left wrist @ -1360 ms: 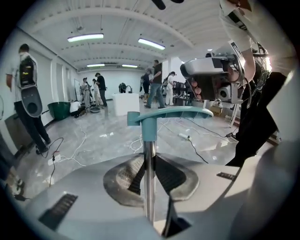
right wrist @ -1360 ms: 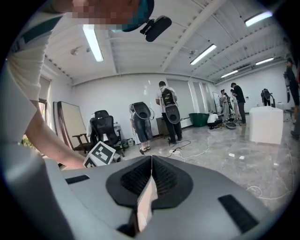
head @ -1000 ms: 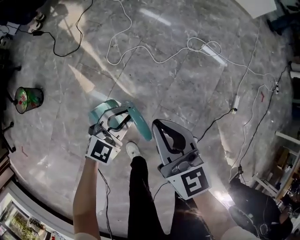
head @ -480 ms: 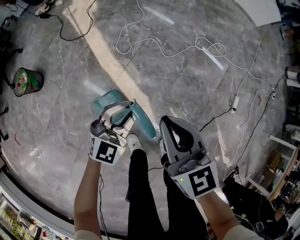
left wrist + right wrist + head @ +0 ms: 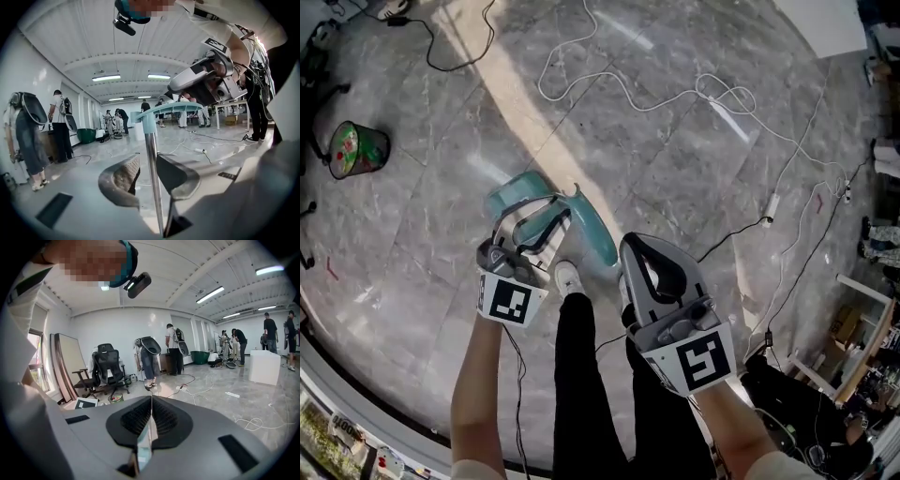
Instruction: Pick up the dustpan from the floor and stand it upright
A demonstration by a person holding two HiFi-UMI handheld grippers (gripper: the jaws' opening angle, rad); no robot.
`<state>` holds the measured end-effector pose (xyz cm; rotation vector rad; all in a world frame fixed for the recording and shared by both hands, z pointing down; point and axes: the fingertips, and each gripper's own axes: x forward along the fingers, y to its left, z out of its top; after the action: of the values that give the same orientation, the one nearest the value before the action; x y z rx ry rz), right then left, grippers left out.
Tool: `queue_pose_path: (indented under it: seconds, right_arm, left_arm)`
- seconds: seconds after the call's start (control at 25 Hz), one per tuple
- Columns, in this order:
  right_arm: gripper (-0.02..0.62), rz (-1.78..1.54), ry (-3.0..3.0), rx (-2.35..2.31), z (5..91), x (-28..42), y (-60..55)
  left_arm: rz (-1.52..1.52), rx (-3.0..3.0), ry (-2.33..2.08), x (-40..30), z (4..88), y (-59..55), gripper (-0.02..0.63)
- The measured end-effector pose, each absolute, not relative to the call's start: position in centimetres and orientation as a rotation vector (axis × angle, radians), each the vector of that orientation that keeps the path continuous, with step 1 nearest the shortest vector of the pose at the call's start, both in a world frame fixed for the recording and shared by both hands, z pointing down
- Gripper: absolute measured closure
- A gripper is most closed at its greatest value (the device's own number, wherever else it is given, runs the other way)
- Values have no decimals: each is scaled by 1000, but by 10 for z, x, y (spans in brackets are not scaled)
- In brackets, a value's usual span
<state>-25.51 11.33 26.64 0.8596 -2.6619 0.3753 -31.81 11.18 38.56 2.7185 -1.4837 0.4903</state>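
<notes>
The teal dustpan (image 5: pixel 514 200) hangs just above the grey floor in front of my feet. Its metal pole (image 5: pixel 151 154) runs up between the jaws of my left gripper (image 5: pixel 528 246), which is shut on it. In the left gripper view the pole ends in a teal collar, and the teal pan (image 5: pixel 176 108) spreads to the right from there. My right gripper (image 5: pixel 645 265) is beside the dustpan's right end, apart from it. In the right gripper view, that gripper's (image 5: pixel 151 420) ribbed pads meet with nothing between them.
A green waste bin (image 5: pixel 358 148) stands at the far left. White cables (image 5: pixel 675 94) and a black cable (image 5: pixel 741 234) trail over the floor ahead and to the right. My white shoe (image 5: pixel 568 278) is under the dustpan. Several people and an office chair (image 5: pixel 105 369) stand around the room.
The left gripper has kept its hold on the pole, and the dustpan has drifted slightly forward and right with it. The right gripper has stayed shut and settled a little lower.
</notes>
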Motion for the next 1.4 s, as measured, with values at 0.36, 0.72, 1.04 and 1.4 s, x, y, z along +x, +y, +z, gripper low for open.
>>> queue_pose_path:
  seconds: [0.36, 0.72, 1.04, 1.4]
  right_arm:
    - [577, 317, -2708, 837, 218, -247, 120]
    - [578, 254, -2816, 748, 76, -196, 173]
    - [578, 67, -2953, 689, -57, -68, 238]
    - [578, 57, -2975, 691, -77, -45, 308]
  left_arm:
    - [662, 2577, -1658, -352, 321, 150, 595]
    - [186, 2286, -1927, -257, 98, 216, 595]
    - [7, 2235, -2056, -115, -37, 276, 595]
    - [0, 2316, -2142, -83, -74, 334, 595]
